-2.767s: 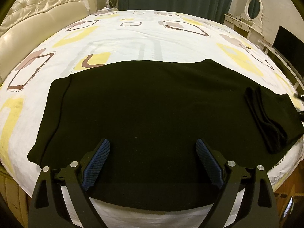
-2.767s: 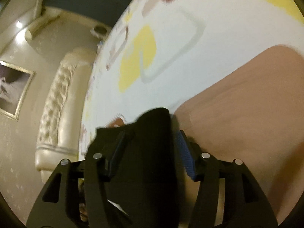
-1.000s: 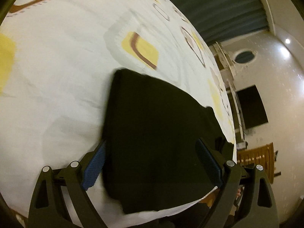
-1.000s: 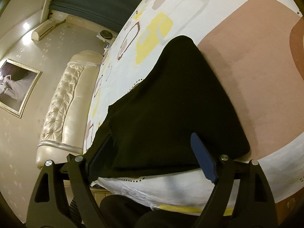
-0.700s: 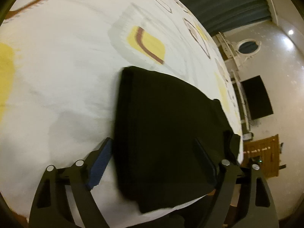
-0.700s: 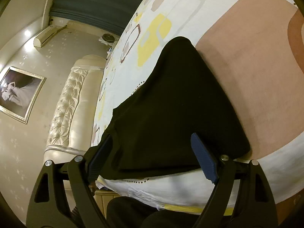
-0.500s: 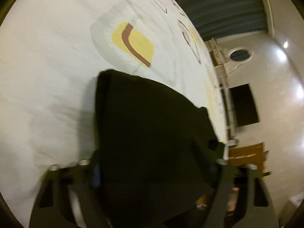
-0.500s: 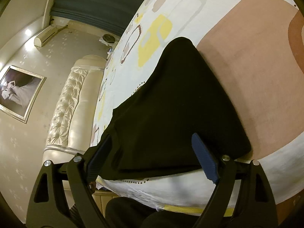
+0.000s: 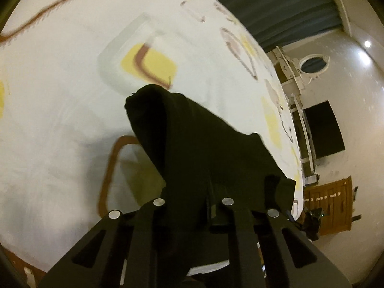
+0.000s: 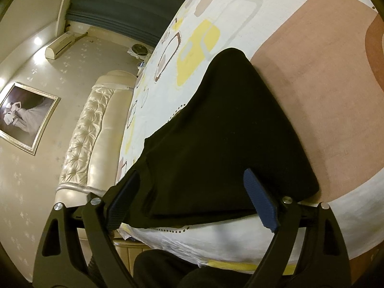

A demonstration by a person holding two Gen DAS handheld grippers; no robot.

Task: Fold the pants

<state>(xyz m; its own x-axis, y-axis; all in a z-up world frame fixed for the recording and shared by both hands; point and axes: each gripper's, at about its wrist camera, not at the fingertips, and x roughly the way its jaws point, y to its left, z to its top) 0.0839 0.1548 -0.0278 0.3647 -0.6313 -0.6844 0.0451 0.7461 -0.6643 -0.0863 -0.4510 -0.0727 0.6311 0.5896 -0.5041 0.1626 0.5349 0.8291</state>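
the black pants [image 10: 223, 148] lie folded in a band along the near edge of the bed [image 9: 60, 120], their long axis running along that edge from one gripper to the other. the left end is off the bedspread: the left gripper [image 9: 192, 206] has its jaws closing on that end, with the cloth bunched between them and draping up and over in a dark peak. the pads themselves are buried in black fabric, so the hold looks firm, but how much cloth is caught cannot be read from the left wrist view. beyond the raised end the pants slope back down toward the far right corner of the bed's near edge, where they rest flat.

the right gripper [image 10: 194, 196] hovers over the other end with its jaws standing wide, one pad to each side of the folded stack and neither pressing on it; the blue pad [image 10: 261, 204] sits just beside the cloth's near hem, above the bed's edge. both grippers tilt downward toward the bedspread, the left more steeply.

the coming move turns on that long axis: the raised left end would have to travel along it, toward the right end, to lay one half over the other. the left hand is the one in charge of the cloth; the right hand is nearer the landing spot and is probably placed to steady or catch it.
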